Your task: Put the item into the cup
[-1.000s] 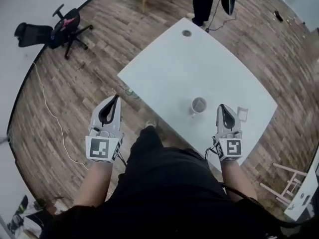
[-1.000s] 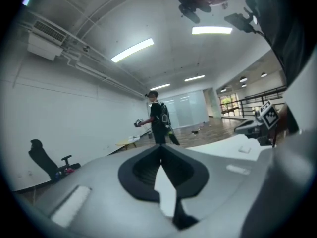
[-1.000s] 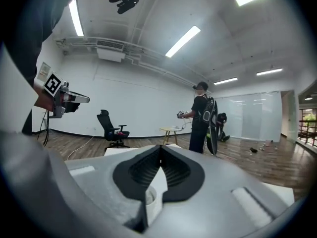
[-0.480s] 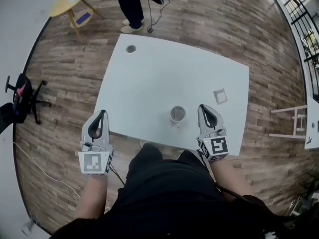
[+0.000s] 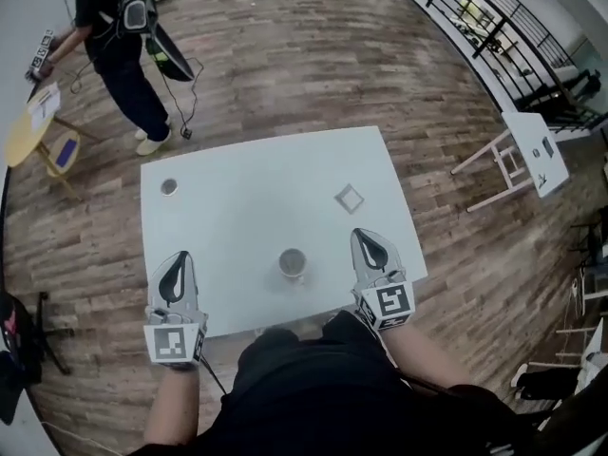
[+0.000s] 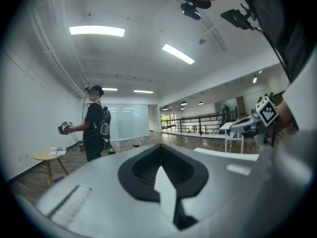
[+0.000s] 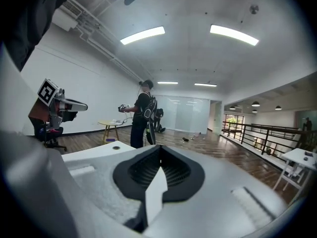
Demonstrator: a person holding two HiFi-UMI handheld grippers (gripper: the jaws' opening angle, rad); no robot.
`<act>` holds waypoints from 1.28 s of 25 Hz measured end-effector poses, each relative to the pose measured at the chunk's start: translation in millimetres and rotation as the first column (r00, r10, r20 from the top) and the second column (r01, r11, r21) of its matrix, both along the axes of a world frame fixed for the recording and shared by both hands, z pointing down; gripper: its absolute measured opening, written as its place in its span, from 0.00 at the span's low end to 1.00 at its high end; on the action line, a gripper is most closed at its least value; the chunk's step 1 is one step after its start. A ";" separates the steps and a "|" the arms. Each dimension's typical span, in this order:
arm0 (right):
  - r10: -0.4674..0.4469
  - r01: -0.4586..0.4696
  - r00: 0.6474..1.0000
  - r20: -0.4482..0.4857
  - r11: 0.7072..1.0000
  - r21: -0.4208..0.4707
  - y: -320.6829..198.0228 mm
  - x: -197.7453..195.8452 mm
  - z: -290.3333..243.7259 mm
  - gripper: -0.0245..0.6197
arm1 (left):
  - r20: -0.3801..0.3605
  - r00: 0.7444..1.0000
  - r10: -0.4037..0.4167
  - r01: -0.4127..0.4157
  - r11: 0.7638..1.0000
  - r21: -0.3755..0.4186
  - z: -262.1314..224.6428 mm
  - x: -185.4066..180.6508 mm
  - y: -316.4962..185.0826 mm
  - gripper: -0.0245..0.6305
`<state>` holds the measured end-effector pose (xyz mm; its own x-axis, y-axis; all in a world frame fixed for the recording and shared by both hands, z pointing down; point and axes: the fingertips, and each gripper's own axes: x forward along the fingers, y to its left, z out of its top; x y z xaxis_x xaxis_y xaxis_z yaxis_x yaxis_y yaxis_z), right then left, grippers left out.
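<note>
A white cup (image 5: 292, 263) stands upright near the front edge of the white table (image 5: 247, 207). The item, a small flat white square (image 5: 349, 198), lies on the table beyond and to the right of the cup. My left gripper (image 5: 180, 257) is shut and empty over the table's near left corner, left of the cup. On the cup's right, my right gripper (image 5: 361, 236) is also shut and empty, with the square item just beyond its tip. In the left gripper view (image 6: 159, 147) and the right gripper view (image 7: 159, 160) the pads meet with nothing between them.
A small round disc (image 5: 169, 187) lies at the table's far left. A person (image 5: 123, 46) stands beyond the table beside a yellow round side table (image 5: 28, 131). A white stand (image 5: 518, 150) is off to the right, with wooden floor all round.
The view has swung round, so the table now lies square in front. Both grippers have come over its near edge, the left one in from beside the table. Their jaws stayed shut.
</note>
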<state>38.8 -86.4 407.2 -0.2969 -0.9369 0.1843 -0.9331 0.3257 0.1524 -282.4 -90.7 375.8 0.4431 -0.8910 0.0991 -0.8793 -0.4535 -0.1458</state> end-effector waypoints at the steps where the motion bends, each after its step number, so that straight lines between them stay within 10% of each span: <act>1: 0.025 -0.025 1.000 0.002 1.000 0.011 2.5 4.8 -6.3 0.04 | -0.005 1.000 0.028 -0.027 1.000 0.009 -3.4 6.5 -6.1 0.04; 9: 0.142 -0.142 0.990 -0.014 0.989 0.038 26.7 38.4 -26.1 0.04 | -0.055 0.989 0.137 -0.135 0.990 0.034 -15.7 39.4 -31.6 0.04; 32: 0.158 -0.158 0.987 0.043 0.987 0.006 -29.3 89.2 20.1 0.04 | 0.011 0.999 0.032 -0.032 0.999 -0.038 -13.2 55.0 -39.3 0.04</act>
<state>128.0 -115.7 427.3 -0.1522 -0.9744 0.1655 -0.9784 0.1723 0.1144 -227.4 -130.0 362.6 0.4698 -0.8720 0.1379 -0.8626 -0.4866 -0.1383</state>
